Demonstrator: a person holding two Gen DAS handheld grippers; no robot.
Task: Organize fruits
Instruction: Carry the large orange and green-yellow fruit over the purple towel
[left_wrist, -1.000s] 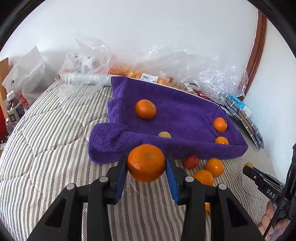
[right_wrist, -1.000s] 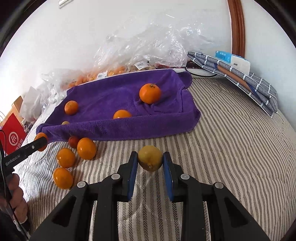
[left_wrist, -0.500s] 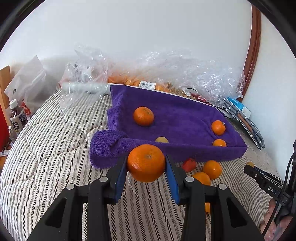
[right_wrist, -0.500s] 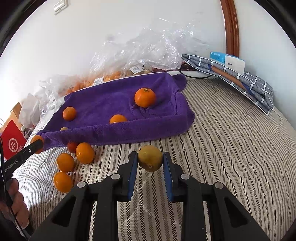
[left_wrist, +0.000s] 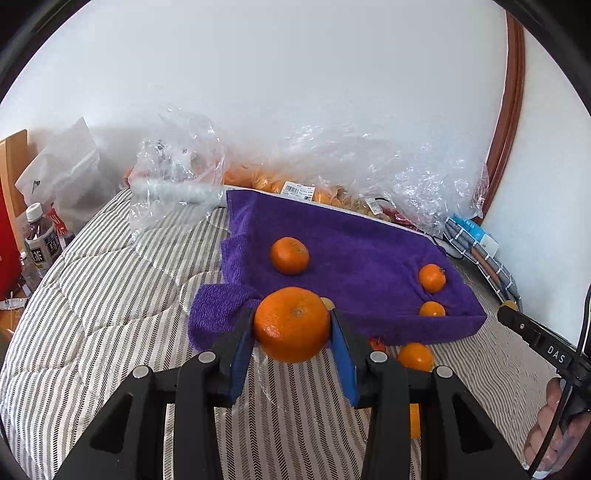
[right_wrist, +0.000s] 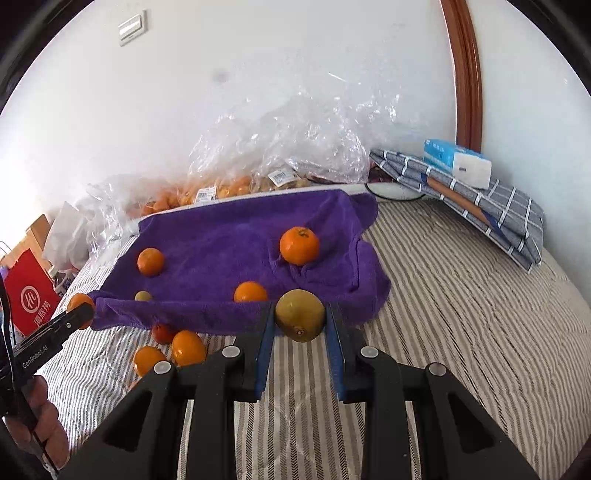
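Fruit is riding clamped in both tools: left tool (left_wrist: 292, 334) is gripping an orange (left_wrist: 291, 324), right tool (right_wrist: 300, 325) a yellow-green fruit (right_wrist: 300, 314), both hanging just short of the purple towel (right_wrist: 229, 236). Released there, either is likely rolling off across the bed (right_wrist: 461, 295).

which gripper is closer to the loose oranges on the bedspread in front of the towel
Left. The left gripper holds an orange just left of the loose oranges; the right gripper, with its yellow fruit, sits farther right.

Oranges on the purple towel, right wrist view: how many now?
3: left orange mid-towel; stemmed orange in the right folds; third orange just behind the near rim of the purple towel. That rim may hide more.
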